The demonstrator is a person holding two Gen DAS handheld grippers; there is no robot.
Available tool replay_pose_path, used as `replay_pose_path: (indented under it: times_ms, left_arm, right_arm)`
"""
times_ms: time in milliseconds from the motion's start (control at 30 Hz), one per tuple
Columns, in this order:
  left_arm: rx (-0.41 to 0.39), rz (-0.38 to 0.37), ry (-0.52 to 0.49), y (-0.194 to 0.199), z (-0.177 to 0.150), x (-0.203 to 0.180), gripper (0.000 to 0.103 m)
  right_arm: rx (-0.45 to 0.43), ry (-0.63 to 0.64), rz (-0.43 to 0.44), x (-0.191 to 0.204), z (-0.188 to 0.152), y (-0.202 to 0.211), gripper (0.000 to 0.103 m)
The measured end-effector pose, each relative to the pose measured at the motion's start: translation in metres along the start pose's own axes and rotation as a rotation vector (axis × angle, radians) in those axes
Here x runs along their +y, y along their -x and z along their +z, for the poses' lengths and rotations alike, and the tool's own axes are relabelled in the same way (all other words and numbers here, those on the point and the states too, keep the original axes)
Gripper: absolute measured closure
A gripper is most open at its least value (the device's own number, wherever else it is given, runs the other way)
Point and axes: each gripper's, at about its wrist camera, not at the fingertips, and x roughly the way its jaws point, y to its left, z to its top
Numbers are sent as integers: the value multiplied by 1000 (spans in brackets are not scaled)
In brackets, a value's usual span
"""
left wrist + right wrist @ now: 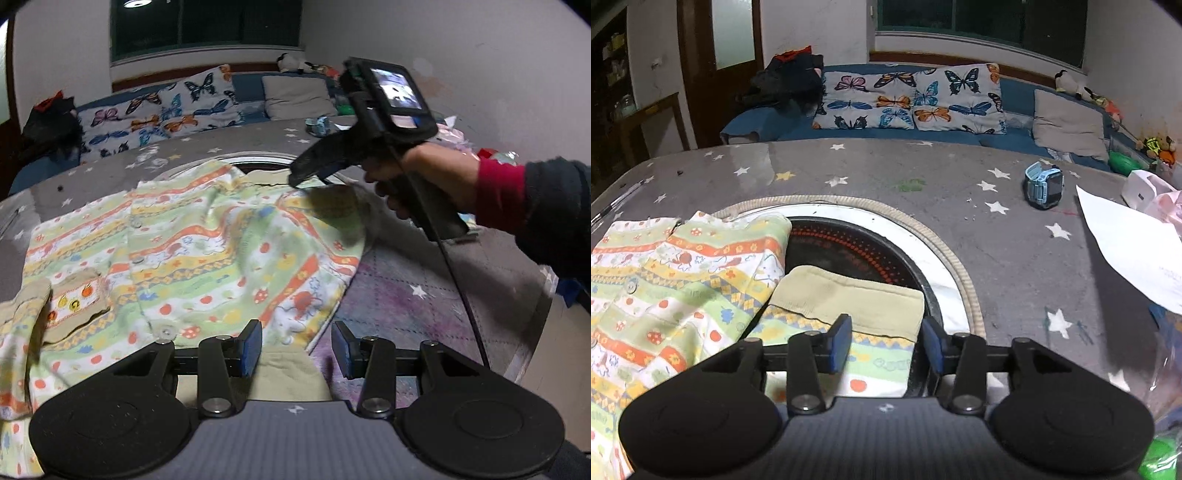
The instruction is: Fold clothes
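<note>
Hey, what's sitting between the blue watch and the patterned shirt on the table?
In the right wrist view, the round black burner with its white ring lies between the blue watch and the patterned shirt, plus bare star-print tablecloth.

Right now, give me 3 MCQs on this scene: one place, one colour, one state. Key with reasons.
1. Where is the watch?
A. on the shirt
B. on the table, apart from the shirt
C. on the sofa

2. Colour of the sleeve cuff?
A. beige
B. red
C. blue

3. The right claw is:
A. shut on the cuff
B. open
C. shut on paper

Key: B, the watch sits on starred table well right of the shirt; A, plain beige band; B, pads stand apart, cuff between them ungripped.
</note>
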Motion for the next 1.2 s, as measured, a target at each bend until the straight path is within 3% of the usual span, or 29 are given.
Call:
replay_pose_path:
  times_ms: [133,200,267,467,633,867,1000,1200]
  left_arm:
    - [9,0,-10,-6,0,-2,58]
    - [9,7,-13,-7,0,-3,58]
    - [16,10,-15,-9,1,-3,60]
    - [26,24,-27,-14,-1,0,64]
    - [34,-2,-35,-17,-1,1,82]
    - [42,-42,-47,-16,-2,3,83]
    - [29,-81,-15,-8,3,12,83]
    - [6,-43,20,-8,11,22,83]
  right_arm:
    - [1,-23,21,-2,-1,1,63]
    - [1,-18,33,-2,-1,2,85]
    - [2,-12,44,-1,-1,4,95]
    - [-75,31,-17,-9,0,35,96]
    - [-119,83,-151,-36,3,73,96]
    - [-15,76,-257,-63,-12,80,91]
    - [-81,66,-207,-53,-6,91,84]
    - [-11,-14,136,-20,15,64,84]
